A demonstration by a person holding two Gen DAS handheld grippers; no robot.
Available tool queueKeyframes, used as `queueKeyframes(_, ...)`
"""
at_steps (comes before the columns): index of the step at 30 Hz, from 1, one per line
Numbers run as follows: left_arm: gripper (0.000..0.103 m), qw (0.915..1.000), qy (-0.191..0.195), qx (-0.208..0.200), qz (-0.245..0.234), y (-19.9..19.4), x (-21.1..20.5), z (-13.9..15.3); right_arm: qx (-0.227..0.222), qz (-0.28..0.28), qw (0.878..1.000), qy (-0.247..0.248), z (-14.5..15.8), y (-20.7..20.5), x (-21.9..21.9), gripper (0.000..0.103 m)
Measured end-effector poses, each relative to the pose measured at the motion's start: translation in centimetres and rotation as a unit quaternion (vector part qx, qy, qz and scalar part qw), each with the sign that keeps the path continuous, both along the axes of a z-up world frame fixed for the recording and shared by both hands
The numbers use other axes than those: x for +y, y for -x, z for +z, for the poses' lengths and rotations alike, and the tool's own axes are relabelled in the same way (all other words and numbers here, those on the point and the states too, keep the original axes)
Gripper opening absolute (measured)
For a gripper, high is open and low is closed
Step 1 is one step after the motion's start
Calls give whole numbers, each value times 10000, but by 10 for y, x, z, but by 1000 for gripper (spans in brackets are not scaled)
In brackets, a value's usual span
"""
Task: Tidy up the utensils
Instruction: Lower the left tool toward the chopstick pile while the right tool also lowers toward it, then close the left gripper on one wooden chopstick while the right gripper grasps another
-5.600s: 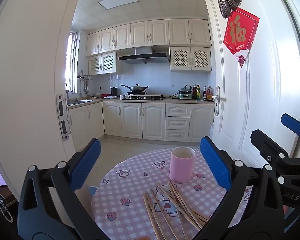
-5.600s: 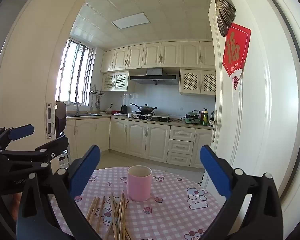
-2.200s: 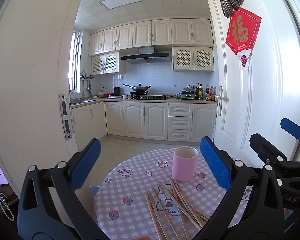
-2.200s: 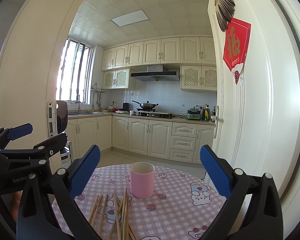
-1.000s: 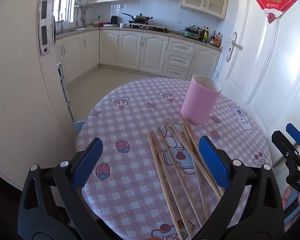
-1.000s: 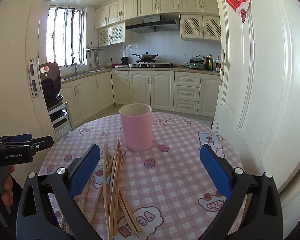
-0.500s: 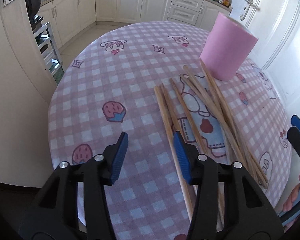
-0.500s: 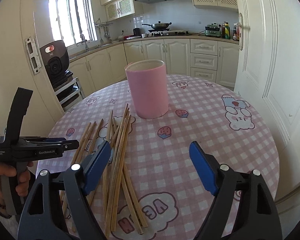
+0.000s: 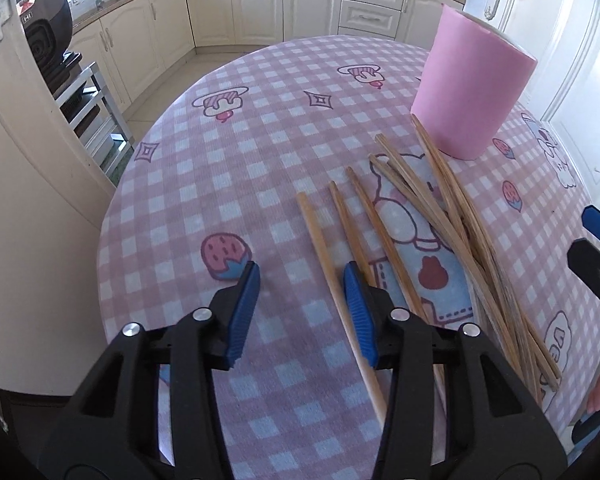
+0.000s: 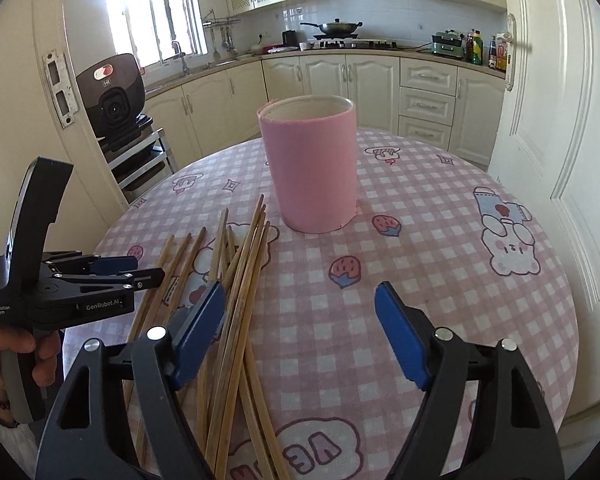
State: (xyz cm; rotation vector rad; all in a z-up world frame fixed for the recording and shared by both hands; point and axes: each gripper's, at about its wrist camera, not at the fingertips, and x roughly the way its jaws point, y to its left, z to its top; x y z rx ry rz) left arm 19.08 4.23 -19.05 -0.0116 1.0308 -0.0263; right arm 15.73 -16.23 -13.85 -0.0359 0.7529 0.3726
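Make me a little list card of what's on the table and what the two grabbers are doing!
table: round, pink checked cloth
cup: pink cup, upright, open top
sticks: wooden chopsticks lying loose in front of the cup, none inside that I can see
left gripper: open, low over the outermost chopstick
right gripper: open, holding nothing, over the pile's edge

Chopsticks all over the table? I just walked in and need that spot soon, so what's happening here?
A person holds a two-finger gripper in each hand, tidying wooden chopsticks scattered on the checked tablecloth. The left gripper is low over the cloth, jaws open, with the leftmost chopstick between its fingers but not clamped. The right gripper is open too, hovering at the right edge of the pile. The pink cup stands upright just beyond; no chopsticks show above its rim.
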Motion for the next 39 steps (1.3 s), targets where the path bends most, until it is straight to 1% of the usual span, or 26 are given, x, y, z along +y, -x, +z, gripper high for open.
queueKeyframes(2,37,10000,-14,8,-32,-4,1,1,187,124,9997,27,-4,-11,5,58)
queueKeyframes(3,36,10000,-29,4,-36,-6,1,1,291,181,9994,35,-7,-17,7,56)
queueKeyframes(5,32,10000,-1,-8,-48,-8,2,1,526,330,9981,-7,-12,-29,13,48)
queueKeyframes(6,30,10000,21,-14,-53,-8,3,1,646,409,9971,-63,-13,-35,16,46)
queueKeyframes(8,24,9999,55,-55,-84,-8,4,1,838,531,9950,-107,-16,-45,22,34)
queueKeyframes(9,22,9999,75,-72,-93,-8,5,1,884,550,9945,-58,-17,-49,25,31)
queueKeyframes(11,15,9997,176,-107,-134,-7,8,1,1003,584,9932,24,-19,-56,29,27)
queueKeyframes(13,14,9995,232,-136,-183,-7,9,0,1114,629,9917,150,-22,-62,33,26)
queueKeyframes(15,14,9994,236,-155,-210,-6,9,0,1280,696,9892,159,-25,-68,37,26)
queueKeyframes(18,13,9993,241,-149,-244,-6,9,0,1379,720,9873,310,-28,-75,42,25)
queueKeyframes(22,12,9994,147,-157,-277,-10,6,0,1511,778,9846,410,-27,-85,48,22)
queueKeyframes(24,11,9994,121,-140,-304,-11,4,1,1647,839,9816,482,-27,-92,54,21)
queueKeyframes(25,11,9993,134,-124,-323,-12,4,1,1782,909,9782,562,-30,-95,57,20)
queueKeyframes(26,11,9992,170,-114,-339,-13,5,1,1765,957,9768,751,-30,-94,60,17)
queueKeyframes(28,10,9989,324,-94,-334,-13,10,2,1769,1034,9724,1120,-30,-95,69,16)
queueKeyframes(30,9,9985,442,-83,-324,-14,14,1,1766,1070,9705,1247,-30,-96,71,14)
queueKeyframes(31,9,9984,460,-79,-330,-15,15,1,1766,1063,9704,1255,-30,-97,71,14)
queueKeyframes(33,8,9982,483,-57,-338,-16,15,1,1838,1026,9713,1109,-31,-100,69,14)
queueKeyframes(34,8,9981,503,-41,-344,-16,16,2,1923,1018,9724,842,-30,-102,63,16)
queueKeyframes(35,8,9981,520,-34,-344,-16,16,2,2013,997,9730,539,-28,-103,56,16)
queueKeyframes(36,8,9979,542,-33,-344,-15,17,1,2060,990,9729,352,-28,-106,54,16)
queueKeyframes(37,8,9978,568,-38,-342,-15,18,1,2033,942,9742,278,-26,-106,48,16)
queueKeyframes(39,8,9977,588,-41,-326,-15,18,1,1996,845,9755,373,-26,-107,45,18)
